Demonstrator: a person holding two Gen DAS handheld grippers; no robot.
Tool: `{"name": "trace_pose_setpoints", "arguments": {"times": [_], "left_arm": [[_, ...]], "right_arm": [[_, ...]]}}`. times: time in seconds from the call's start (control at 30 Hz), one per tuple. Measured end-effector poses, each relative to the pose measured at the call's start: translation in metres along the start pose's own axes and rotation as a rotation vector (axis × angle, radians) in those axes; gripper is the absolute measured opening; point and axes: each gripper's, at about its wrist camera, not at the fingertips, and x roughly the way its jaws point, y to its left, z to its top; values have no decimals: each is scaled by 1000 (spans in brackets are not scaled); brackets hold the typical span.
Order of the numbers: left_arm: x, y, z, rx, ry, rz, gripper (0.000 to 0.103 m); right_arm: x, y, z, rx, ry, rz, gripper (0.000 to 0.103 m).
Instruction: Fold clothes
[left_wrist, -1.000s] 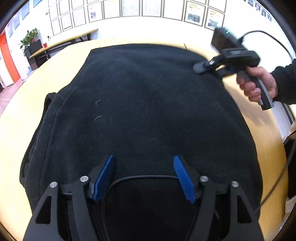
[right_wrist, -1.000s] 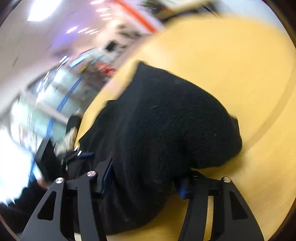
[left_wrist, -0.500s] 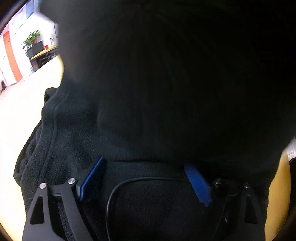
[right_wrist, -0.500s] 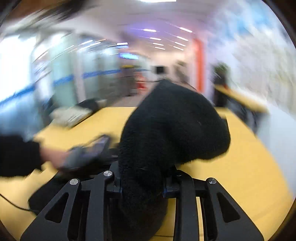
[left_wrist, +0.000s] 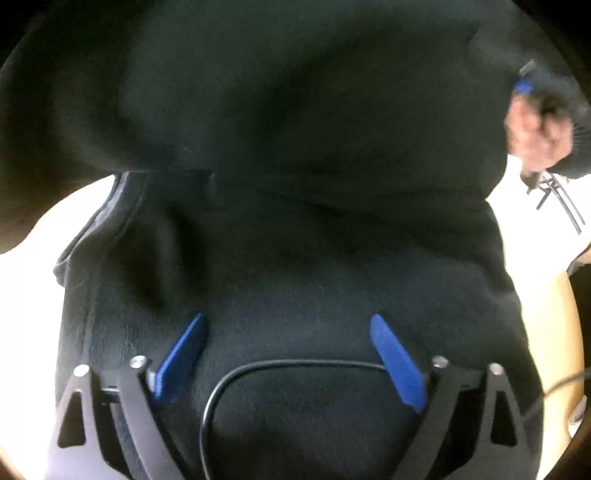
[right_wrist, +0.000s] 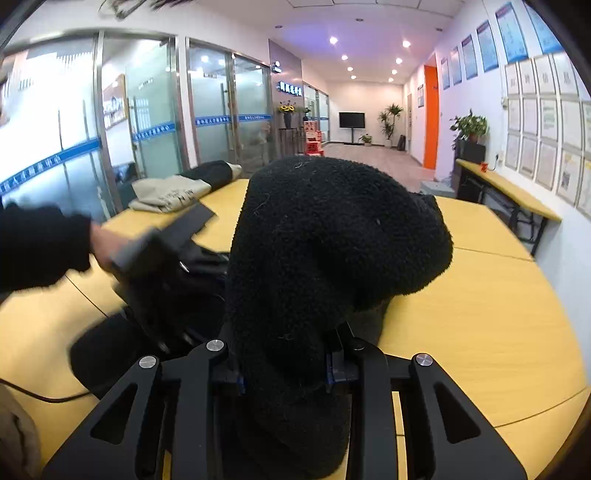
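A black fleece garment (left_wrist: 295, 266) lies on the yellow table (right_wrist: 480, 325). My left gripper (left_wrist: 288, 354) is open, its blue pads (left_wrist: 177, 354) spread just above the fleece near its close edge. A folded-over layer of fleece hangs across the top of that view. My right gripper (right_wrist: 282, 373) is shut on a thick bunch of the black fleece (right_wrist: 332, 236) and holds it raised over the table. The left gripper's body (right_wrist: 159, 280) and the hand on it show at the left of the right wrist view.
A folded beige garment (right_wrist: 166, 194) and a dark one lie at the table's far left. A side table (right_wrist: 509, 188) with a plant stands by the right wall. A black cable (right_wrist: 37, 393) runs over the table at the near left.
My right gripper shut on the far edge of the fleece, lifted it and carried it over toward my left gripper. The raised layer now covers most of the left wrist view. My left gripper stayed open.
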Motion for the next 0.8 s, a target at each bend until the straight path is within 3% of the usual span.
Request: {"name": "trace_pose_setpoints", "arguments": {"times": [0.17,0.3,0.37,0.43,0.7,0.8], "left_arm": [[7,-1,5,-1,-16,-12,98],[-3,1,-1,-20,-59,-8,91],[-24,-1,-15,-17,-86,24,84],[-53,-3,-38,-34,-88,39,84],[-204,-33,-116,-155,106,133,84],[-233,-23,-95,-196,166,161,84]], "right_arm": [[-24,40,12,-107,-73,140,26],[-15,36,-2,-74,-21,121,26],[-11,31,-4,-71,-5,116,26],[-11,35,-3,-104,-14,136,26],[30,96,-21,-355,-23,250,27],[36,111,-34,-470,-24,265,27]]}}
